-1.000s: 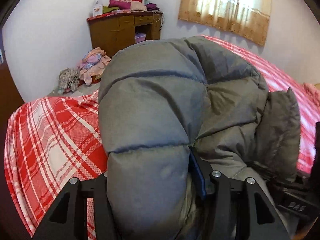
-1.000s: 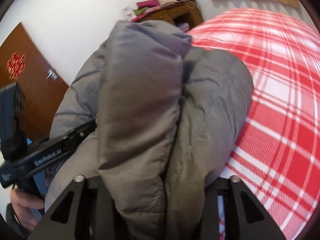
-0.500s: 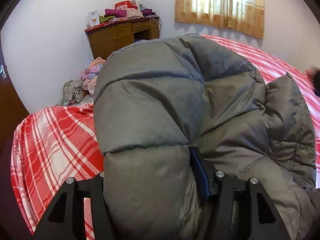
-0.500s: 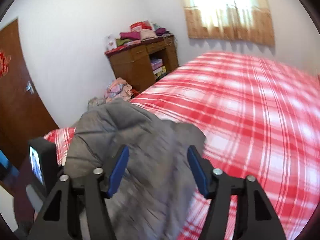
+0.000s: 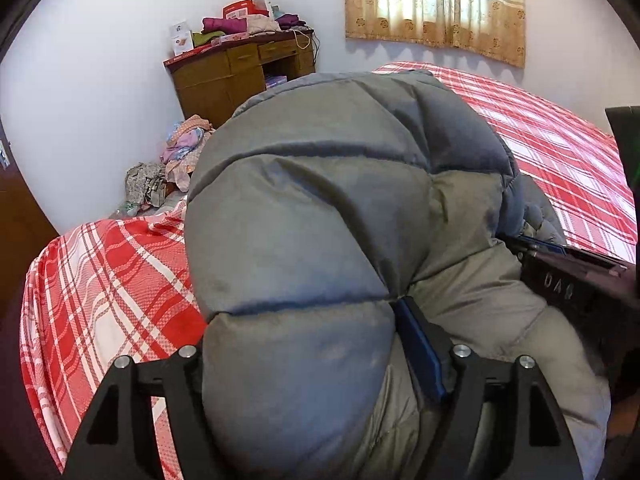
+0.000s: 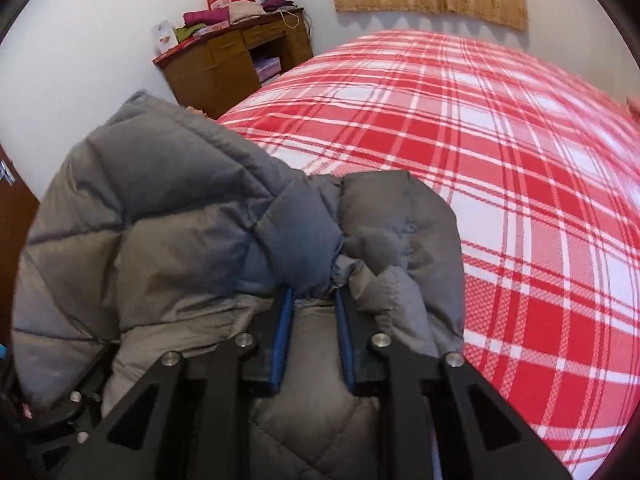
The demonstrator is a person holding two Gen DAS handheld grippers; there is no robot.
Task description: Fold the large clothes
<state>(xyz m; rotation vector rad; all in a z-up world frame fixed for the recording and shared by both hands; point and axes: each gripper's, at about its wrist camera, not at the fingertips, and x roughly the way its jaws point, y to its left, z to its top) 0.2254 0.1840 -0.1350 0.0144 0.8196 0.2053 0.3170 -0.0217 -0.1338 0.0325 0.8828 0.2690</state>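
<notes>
A large grey puffer jacket (image 5: pixel 320 220) lies bunched on a bed with a red and white plaid sheet (image 5: pixel 108 280). My left gripper (image 5: pixel 300 344) is shut on a thick padded fold of the jacket; only its right blue pad (image 5: pixel 420 352) shows. In the right wrist view the jacket (image 6: pixel 180 220) fills the lower left. My right gripper (image 6: pixel 314 294) is shut on a gathered pinch of the jacket's fabric between its blue pads (image 6: pixel 282 340). The right gripper's body shows in the left wrist view (image 5: pixel 568 280), at the jacket's right side.
The plaid bed (image 6: pixel 480 160) stretches away to the right. A brown wooden desk (image 5: pixel 240 76) piled with clothes stands against the far wall. More clothes (image 5: pixel 176 160) lie heaped on the floor below it. A curtained window (image 5: pixel 436 4) is at the back.
My right gripper let go of the thick fold, opened, then closed on a smaller pinch of jacket fabric. My left gripper kept its hold; the jacket shifted slightly.
</notes>
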